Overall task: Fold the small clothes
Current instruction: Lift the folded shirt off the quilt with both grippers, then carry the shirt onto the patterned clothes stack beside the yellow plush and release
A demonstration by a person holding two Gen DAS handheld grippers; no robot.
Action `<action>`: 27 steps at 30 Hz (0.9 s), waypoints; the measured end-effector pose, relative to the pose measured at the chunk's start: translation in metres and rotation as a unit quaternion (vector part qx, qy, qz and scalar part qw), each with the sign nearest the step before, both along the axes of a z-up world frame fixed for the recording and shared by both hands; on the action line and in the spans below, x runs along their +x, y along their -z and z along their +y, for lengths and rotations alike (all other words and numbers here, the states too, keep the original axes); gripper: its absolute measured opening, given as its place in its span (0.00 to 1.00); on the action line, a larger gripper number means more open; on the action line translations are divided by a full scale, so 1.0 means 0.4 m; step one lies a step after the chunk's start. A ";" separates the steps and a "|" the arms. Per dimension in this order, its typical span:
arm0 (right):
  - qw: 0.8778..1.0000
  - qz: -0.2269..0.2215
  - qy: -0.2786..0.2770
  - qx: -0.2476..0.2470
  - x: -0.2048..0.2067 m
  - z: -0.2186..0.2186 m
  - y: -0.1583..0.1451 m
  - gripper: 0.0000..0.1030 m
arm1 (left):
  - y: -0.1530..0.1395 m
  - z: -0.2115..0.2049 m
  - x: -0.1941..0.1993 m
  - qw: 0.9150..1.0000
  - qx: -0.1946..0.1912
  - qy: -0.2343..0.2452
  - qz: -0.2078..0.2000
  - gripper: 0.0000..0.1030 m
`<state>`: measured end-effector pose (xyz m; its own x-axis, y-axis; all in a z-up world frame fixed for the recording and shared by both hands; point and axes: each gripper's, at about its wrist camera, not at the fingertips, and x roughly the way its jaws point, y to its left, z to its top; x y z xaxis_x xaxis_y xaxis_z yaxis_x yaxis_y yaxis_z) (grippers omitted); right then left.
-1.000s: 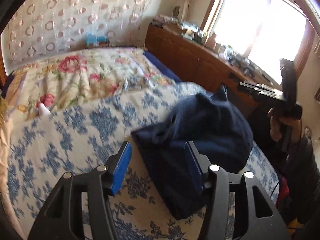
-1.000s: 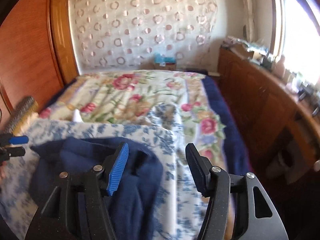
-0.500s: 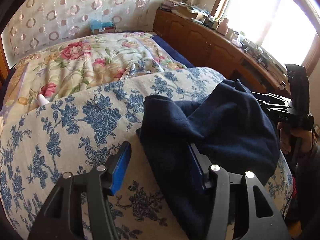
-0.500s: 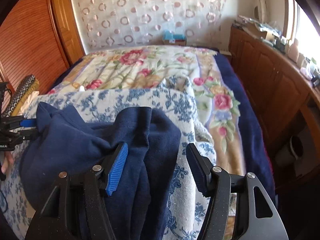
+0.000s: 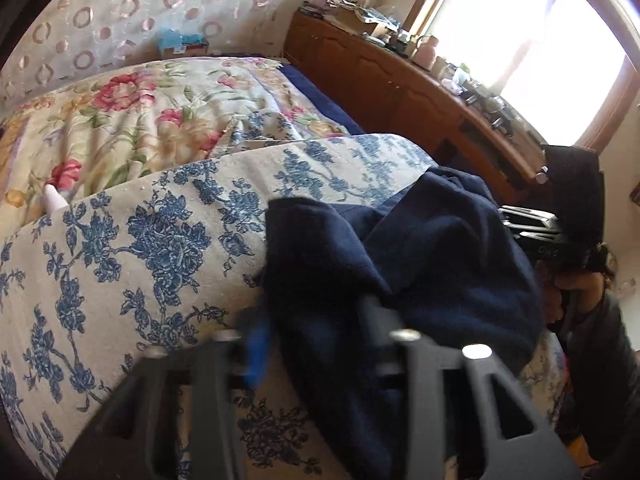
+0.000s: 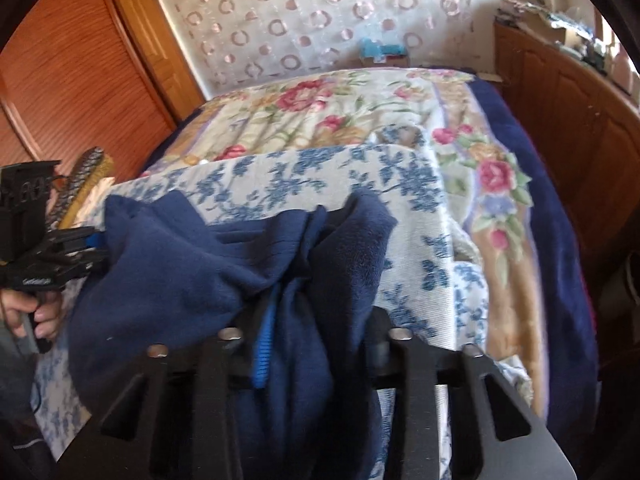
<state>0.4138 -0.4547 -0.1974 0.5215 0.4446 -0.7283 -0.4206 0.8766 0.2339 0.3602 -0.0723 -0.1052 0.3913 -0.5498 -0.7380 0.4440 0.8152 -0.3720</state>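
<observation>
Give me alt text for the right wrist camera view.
The right gripper straddles a bunched navy blue garment on a blue-floral bedspread. At far left, the left gripper meets the garment's other edge.
</observation>
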 end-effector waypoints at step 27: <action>0.953 -0.257 -0.160 0.006 -0.123 0.643 -0.424 0.14 | -0.406 0.573 -0.433 0.952 -0.009 -0.194 -0.235 0.05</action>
